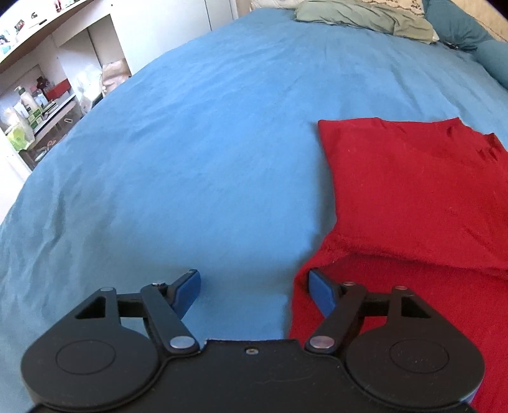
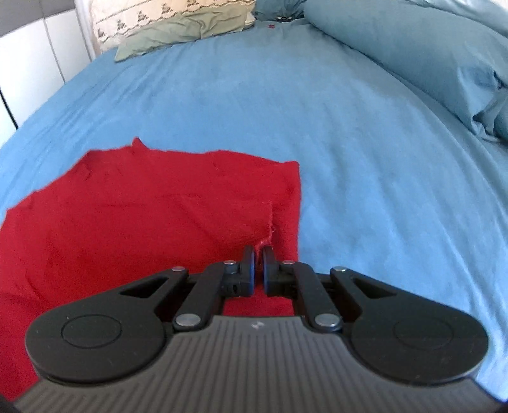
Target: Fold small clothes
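Note:
A red knit garment lies partly folded on the blue bed sheet, at the right of the left wrist view. My left gripper is open and empty, just above the sheet, its right finger over the garment's near left edge. In the right wrist view the garment fills the lower left. My right gripper is shut on a raised edge of the red garment near its right side.
A green pillow and a patterned pillow lie at the bed's head. A bunched blue duvet lies along the right. Open shelves with bottles and boxes stand left of the bed.

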{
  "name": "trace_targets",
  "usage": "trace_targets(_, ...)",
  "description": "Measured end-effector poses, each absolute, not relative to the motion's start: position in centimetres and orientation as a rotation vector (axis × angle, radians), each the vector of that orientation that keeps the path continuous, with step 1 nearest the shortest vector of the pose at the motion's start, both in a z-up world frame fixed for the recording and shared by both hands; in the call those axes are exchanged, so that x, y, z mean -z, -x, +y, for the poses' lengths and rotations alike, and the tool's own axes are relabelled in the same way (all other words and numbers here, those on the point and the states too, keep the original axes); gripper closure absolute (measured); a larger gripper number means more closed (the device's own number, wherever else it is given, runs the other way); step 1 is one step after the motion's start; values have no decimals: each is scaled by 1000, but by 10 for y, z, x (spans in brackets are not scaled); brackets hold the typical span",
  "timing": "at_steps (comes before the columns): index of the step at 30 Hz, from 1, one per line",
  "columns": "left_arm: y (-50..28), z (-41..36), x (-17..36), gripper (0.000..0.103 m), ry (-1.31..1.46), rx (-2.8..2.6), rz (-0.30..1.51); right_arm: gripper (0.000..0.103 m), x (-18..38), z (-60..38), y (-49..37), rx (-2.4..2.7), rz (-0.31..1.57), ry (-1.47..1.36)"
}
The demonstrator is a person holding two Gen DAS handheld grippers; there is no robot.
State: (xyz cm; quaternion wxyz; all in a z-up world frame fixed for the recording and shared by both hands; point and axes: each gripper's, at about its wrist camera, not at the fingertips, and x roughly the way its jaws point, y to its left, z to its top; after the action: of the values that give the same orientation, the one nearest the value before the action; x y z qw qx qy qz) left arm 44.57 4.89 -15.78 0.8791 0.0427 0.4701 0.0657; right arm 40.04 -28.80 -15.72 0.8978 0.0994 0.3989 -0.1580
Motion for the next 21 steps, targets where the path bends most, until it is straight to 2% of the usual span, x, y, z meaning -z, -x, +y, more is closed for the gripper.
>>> trace_targets(1,-445,50,155,24,-73,-145,986,72,157,-288,-399,335,832,-187)
trace_targets(2,-443,49,152,25,-59,-147,982,48,154,-287,-395,343,833,-178)
trace_targets(3,-440,48,146,25,-53,-145,967,31,151,-285,-391,359,833,-170)
trace_targets(4,-435,45,139,23,-55,-136,942,7,145,-283,-384,377,811,-170)
trace_targets(5,-431,40,133,19,-58,-118,916,2,140,-279,-378,369,777,-176)
trace_targets(9,-424,11,118,17,-78,4,851,2,131,-255,-370,254,733,-116)
trace_targets(15,-442,-29,124,17,-119,141,815,2,162,-238,-392,175,777,-106)
trace_targets(18,-453,-37,136,17,-130,167,842,2,180,-248,-390,219,805,-193)
trace_targets(21,-459,-38,151,17,-137,165,903,2,171,-250,-388,222,786,-209)
